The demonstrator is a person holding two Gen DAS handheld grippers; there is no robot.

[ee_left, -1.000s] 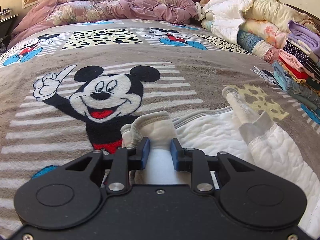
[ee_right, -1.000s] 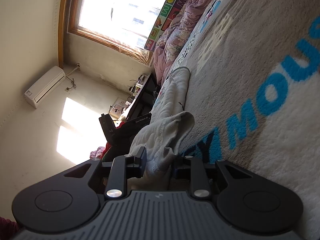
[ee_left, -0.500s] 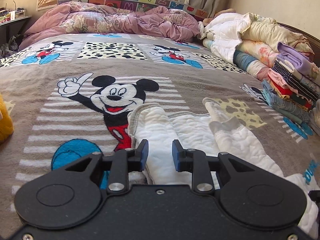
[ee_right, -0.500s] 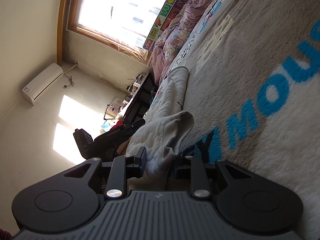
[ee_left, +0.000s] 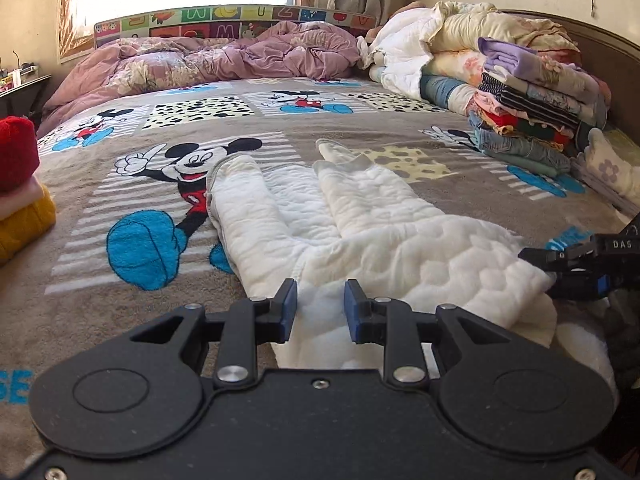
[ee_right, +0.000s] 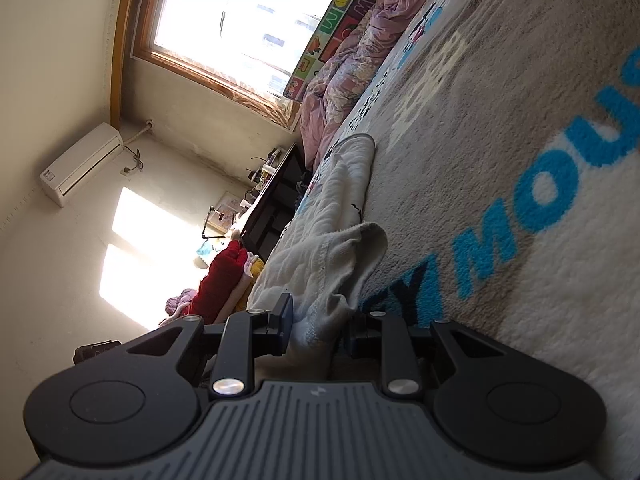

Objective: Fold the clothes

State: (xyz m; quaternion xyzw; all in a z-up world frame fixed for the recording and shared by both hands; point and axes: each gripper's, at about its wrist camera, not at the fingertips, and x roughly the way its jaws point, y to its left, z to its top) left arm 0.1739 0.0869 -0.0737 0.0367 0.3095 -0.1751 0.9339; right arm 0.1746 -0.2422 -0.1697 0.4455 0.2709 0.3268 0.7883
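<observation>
White quilted trousers [ee_left: 360, 232] lie flat on the Mickey Mouse blanket [ee_left: 360, 120], both legs pointing away from me. My left gripper [ee_left: 320, 304] hovers open over the near waist end, its blue pads apart and clear of the cloth. At the right edge of the left wrist view, my right gripper [ee_left: 560, 276] pinches the trousers' right corner. The right wrist view is tilted sideways and shows the bunched white cloth [ee_right: 320, 248] caught in my right gripper [ee_right: 318, 322], low against the blanket [ee_right: 500, 160].
A tall stack of folded clothes [ee_left: 528, 112] and rolled quilts stand along the right side of the bed. A crumpled pink duvet [ee_left: 224, 60] fills the far end. Folded red, pink and yellow knitwear [ee_left: 20, 184] sits at the left edge.
My left gripper let go of the raised trouser end and drew back toward me; the trousers now lie spread flat. The right gripper kept its hold and barely moved.
</observation>
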